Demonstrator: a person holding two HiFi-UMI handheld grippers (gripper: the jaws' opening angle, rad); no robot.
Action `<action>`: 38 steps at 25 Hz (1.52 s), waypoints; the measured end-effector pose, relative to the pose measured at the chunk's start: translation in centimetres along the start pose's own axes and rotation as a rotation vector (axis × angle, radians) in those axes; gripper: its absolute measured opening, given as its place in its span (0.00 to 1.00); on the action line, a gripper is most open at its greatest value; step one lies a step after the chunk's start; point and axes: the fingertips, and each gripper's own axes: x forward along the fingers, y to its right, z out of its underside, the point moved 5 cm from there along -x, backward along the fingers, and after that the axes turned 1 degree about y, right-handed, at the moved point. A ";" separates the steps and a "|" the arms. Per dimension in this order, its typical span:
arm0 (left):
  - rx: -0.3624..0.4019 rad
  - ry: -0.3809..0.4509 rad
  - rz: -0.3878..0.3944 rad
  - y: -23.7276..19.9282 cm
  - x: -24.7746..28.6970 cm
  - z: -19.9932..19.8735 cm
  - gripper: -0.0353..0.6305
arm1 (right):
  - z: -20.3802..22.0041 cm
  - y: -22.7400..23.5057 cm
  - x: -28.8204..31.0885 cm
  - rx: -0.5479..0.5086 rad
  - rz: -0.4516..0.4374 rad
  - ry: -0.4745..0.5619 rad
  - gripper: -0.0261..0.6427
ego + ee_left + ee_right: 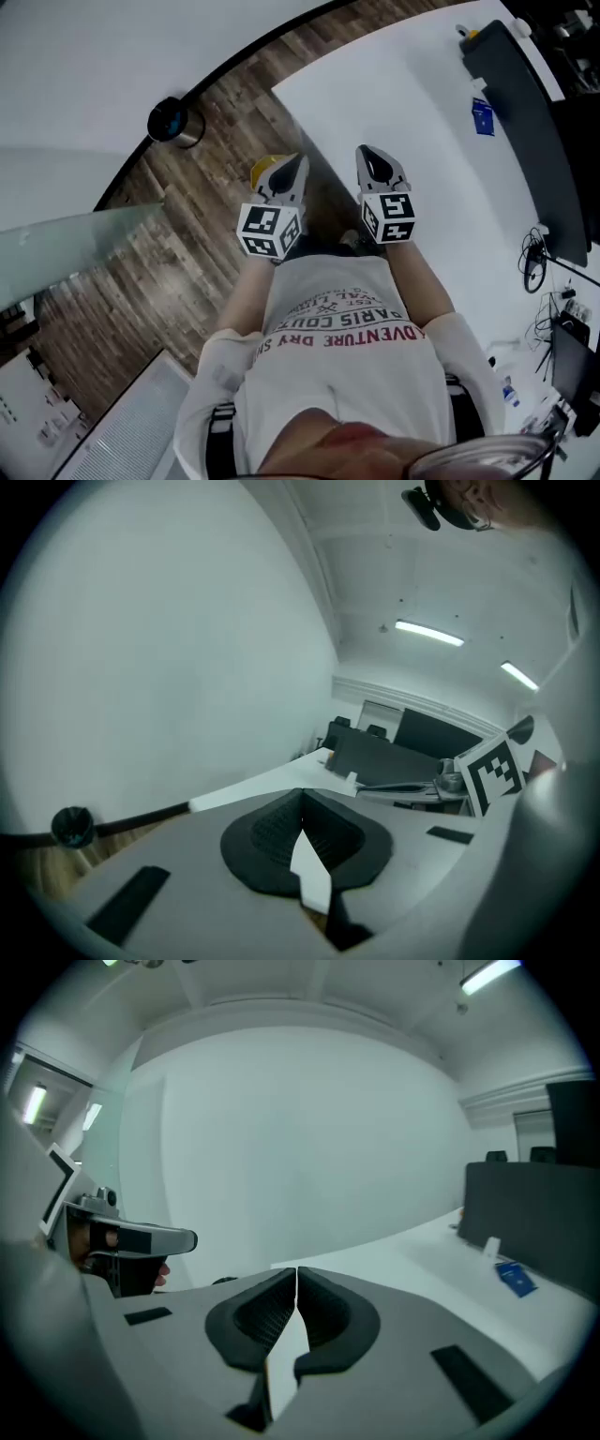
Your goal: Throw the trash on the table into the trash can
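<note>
Left grey two-jaw gripper (289, 167) and right grey two-jaw gripper (376, 161) held side by side, close in front of the torso, tips pointing away from the body. Black-and-white marker cubes (270, 232) face the head camera. Bare forearms (412, 274) bent at the elbows. Both pairs of black-padded jaws closed, tips meeting.

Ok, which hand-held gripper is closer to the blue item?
The right hand-held gripper, at the white table's edge toward the blue item; the left hand-held gripper is over wood floor.
</note>
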 end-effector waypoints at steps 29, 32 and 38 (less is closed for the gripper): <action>0.378 0.010 0.890 43.4 10.0 1.1 0.09 | 7.9 20.7 -42.1 0.241 0.904 0.300 0.08; 0.372 0.005 0.885 43.2 10.5 1.2 0.09 | 8.1 20.9 -41.7 0.245 0.899 0.295 0.08; 0.354 -0.018 0.863 42.0 11.7 1.1 0.09 | 8.3 21.4 -40.7 0.274 0.886 0.278 0.08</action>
